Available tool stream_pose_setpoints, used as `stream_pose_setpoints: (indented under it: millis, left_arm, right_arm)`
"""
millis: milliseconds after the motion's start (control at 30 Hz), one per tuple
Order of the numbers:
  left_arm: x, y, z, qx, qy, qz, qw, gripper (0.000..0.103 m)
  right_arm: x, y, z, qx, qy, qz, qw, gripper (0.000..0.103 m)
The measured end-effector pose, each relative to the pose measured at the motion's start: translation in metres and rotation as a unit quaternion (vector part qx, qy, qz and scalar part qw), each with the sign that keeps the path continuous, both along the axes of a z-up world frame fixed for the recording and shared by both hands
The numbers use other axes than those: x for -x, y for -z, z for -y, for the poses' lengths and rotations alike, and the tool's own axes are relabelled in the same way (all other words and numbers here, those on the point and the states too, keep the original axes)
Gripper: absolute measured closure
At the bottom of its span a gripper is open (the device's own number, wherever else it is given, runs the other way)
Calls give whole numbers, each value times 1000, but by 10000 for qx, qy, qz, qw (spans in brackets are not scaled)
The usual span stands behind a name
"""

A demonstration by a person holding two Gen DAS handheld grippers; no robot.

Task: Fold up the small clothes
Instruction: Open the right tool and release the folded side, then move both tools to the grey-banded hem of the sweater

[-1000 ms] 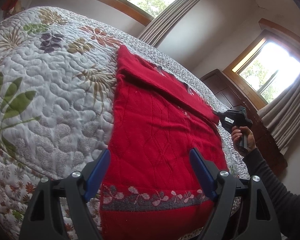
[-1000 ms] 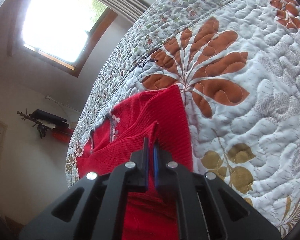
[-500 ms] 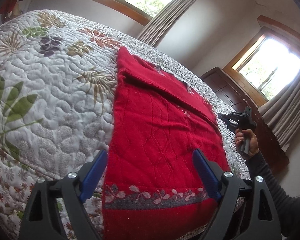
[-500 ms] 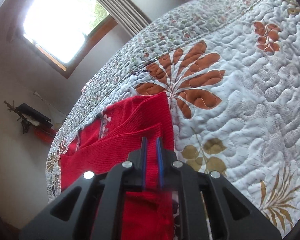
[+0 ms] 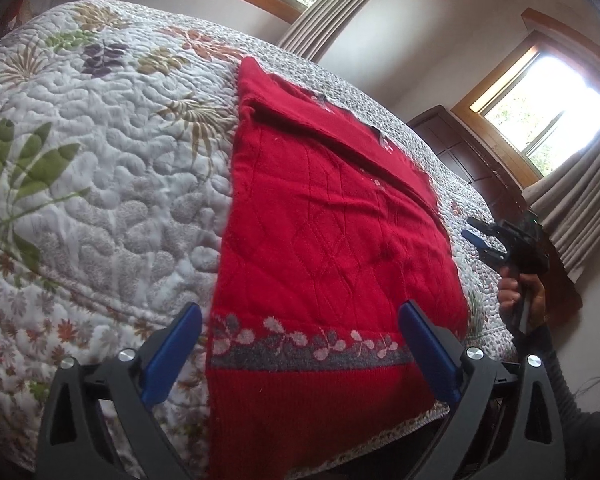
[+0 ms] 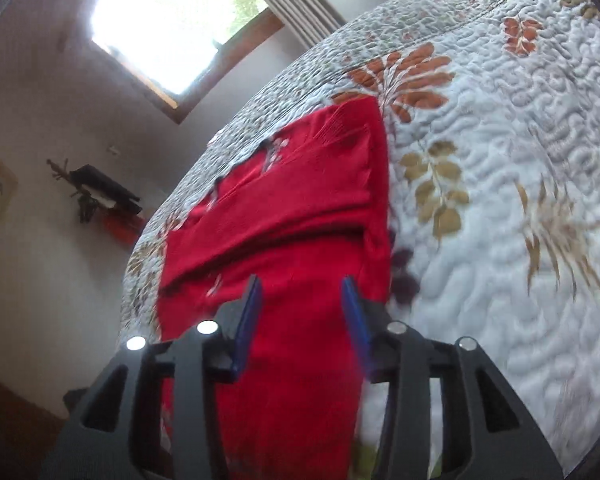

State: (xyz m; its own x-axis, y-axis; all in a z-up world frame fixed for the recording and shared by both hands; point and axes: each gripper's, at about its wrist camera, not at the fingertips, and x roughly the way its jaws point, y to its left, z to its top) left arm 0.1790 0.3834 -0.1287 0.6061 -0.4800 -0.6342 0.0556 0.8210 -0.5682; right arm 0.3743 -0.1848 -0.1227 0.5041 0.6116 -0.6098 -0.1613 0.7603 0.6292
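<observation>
A small red knitted sweater [image 5: 332, 248] lies flat on a quilted bedspread, its sleeves folded across the chest near the neck. A grey band with pale leaves [image 5: 308, 344] runs above its hem. My left gripper [image 5: 300, 320] hangs open over the hem end, empty. The right gripper [image 5: 476, 240], held in a hand, appears in the left wrist view beside the sweater's right edge, open. In the right wrist view the sweater [image 6: 300, 216] stretches away with the folded sleeve on top, and the right gripper [image 6: 302, 292] stands open and empty above the fabric.
The floral quilt [image 5: 100, 184] covers the bed on all sides of the sweater. The bed's edge drops off just below the hem. A dark wooden cabinet [image 5: 480, 160] and curtained windows stand beyond the bed. A sleeve [image 5: 580, 432] reaches in at lower right.
The right gripper has let go of the folded sleeve, opened, and drawn back off the sweater's edge. The left gripper has pulled slightly back, still open.
</observation>
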Motion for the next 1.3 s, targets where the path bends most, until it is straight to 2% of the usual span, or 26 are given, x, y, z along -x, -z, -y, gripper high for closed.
stream_pose_setpoints:
  millis: [100,167,300,367,433,567,633,700,833,933,1033,1100,1133,1200,1300]
  left_arm:
    - [26,9,-13,181,-30,-91,9998,4]
    - [41,22,-20,400,49,-222,9989,4]
    - [56,52,-23,664,300,-567,9957,4]
    - [55,68,-25,994,416,-746,9914,4]
    - [51,79,-25,1307,530,-832,9865,4]
    - [44,91,-29,1561,655,-832,9820,4]
    - [44,94,-34,1776,681,-912,9775,4]
    - [44,93,-29,1915,888,-1007,9723,6]
    - [35,101,-9,1820,1292,-1260,9666,7]
    - [29,109,-8,1836,1315,-1335,9650,10]
    - [28,114,-19,1925,1307,-1476,9613,24]
    - [28,114,-21,1797,1366,-1536,9620,41]
    - [28,112,-22,1752,1414,-1543,9620,45]
    - [28,108,-23,1635,1501,-1513,9632,58]
    - [28,106,-30,1519,1475,-1504,9657,64]
  right_arm:
    - [78,18,4,-147,-362,-155,9991,48]
    - [126,39,6,-67,-490,-326,9982,48]
    - [183,85,14,-196,-550,-770,9953,48]
    - [197,105,15,-237,-582,-970,9933,48]
    - [205,118,11,-98,-635,-1033,9926,48]
    - [201,127,-2,55,-784,-950,9924,48]
    - [200,131,-8,232,-712,-931,9928,48]
    - [197,135,-12,181,-726,-935,9928,48]
    - [192,141,-22,53,-863,-970,9915,48]
    - [190,143,-31,-66,-963,-990,9904,45]
    - [186,142,-34,-156,-1029,-1004,9895,45]
    - [182,144,-36,-247,-1077,-1022,9886,45]
    - [181,145,-38,-305,-1108,-1039,9879,45]
    - [177,147,-33,-380,-1132,-1047,9873,45]
    - [177,148,-33,-558,-1170,-1075,9857,45]
